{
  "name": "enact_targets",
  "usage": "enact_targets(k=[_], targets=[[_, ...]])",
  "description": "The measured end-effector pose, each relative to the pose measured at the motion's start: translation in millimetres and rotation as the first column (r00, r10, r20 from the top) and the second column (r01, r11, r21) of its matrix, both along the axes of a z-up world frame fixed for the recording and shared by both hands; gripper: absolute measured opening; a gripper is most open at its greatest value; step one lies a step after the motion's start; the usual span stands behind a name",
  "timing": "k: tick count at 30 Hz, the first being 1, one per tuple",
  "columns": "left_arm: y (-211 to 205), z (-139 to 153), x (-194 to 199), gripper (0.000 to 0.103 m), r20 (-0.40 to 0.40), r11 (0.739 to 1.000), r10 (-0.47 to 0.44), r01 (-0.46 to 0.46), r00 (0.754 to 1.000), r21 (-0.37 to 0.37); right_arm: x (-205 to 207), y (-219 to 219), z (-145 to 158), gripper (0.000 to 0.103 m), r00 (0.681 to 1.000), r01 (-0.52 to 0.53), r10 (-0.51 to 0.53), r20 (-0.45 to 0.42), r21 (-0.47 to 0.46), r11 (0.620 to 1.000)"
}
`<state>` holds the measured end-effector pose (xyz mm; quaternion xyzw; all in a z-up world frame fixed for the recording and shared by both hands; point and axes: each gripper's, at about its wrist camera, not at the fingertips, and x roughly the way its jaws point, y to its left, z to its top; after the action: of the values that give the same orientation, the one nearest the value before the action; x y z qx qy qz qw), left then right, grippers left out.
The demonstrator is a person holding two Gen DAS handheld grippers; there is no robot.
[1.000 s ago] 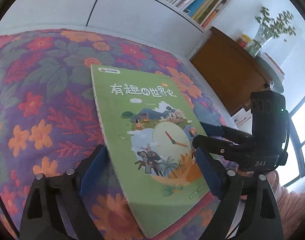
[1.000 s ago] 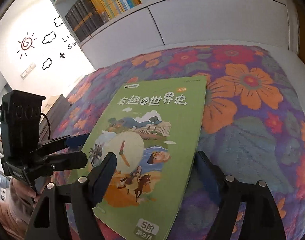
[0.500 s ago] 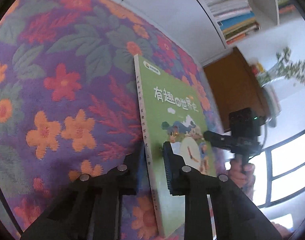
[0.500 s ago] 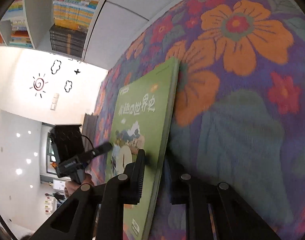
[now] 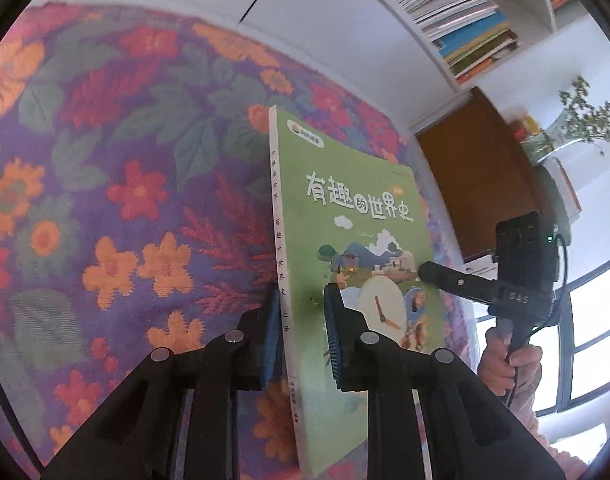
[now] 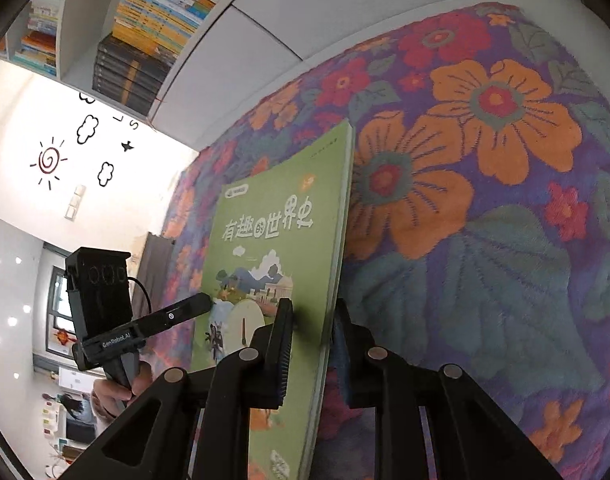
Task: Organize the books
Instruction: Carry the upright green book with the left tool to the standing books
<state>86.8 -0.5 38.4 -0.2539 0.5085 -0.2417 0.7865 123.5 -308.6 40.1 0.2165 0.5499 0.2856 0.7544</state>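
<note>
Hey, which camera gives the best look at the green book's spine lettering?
The left wrist view. There the green book turns its white spine toward the camera, with the printed characters running down it. The right wrist view shows the same book from its opposite, page edge, so only the cover shows.

Daylight enters through the window [image 5: 585, 340], which is overexposed to white. The white wall [image 6: 33, 128] is also blown out. Both fisheye views curve straight lines strongly and vignette to black at the corners. The plant [image 5: 585, 120] and shelf edges appear slightly blurred.
</note>
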Motion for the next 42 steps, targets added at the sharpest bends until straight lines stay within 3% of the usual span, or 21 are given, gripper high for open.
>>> enact_targets(k=[6, 15, 19, 26, 34, 42], targets=[[3.5, 24.6, -7.1, 0.021, 0.046, 1.0, -0.001, 0.0, 0.999, 0.023, -9.6, 2.1, 22.6, 0.019, 1.0, 0.013, -0.014, 0.021, 0.021, 1.0], [37.2, 51.7, -16.7, 0.021, 0.088, 0.998, 0.05, -0.052, 0.995, 0.022, -13.8, 27.2, 47.3, 0.019, 0.999, 0.003, 0.001, -0.046, 0.076, 0.997], [55.5, 65.1, -24.2, 0.024, 0.106, 0.995, 0.078, -0.084, 0.991, 0.057, -15.8, 48.0, 55.7, 0.019, 0.998, -0.011, 0.017, -0.066, 0.085, 0.996], [101.3, 69.4, -37.4, 0.025, 0.104, 0.986, 0.149, -0.156, 0.983, 0.058, -20.4, 102.8, 77.4, 0.019, 0.996, -0.073, 0.076, -0.036, 0.077, 0.994], [168.6, 97.6, -58.2, 0.025, 0.156, 0.97, 0.231, -0.239, 0.96, 0.037, -24.5, 171.2, 97.9, 0.019, 0.988, -0.153, 0.154, -0.004, 0.081, 0.985], [233.8, 109.7, -77.0, 0.027, 0.197, 0.928, 0.32, -0.349, 0.926, 0.129, -24.4, 253.6, 92.6, 0.019, 0.967, -0.251, 0.253, -0.013, 0.086, 0.964]])
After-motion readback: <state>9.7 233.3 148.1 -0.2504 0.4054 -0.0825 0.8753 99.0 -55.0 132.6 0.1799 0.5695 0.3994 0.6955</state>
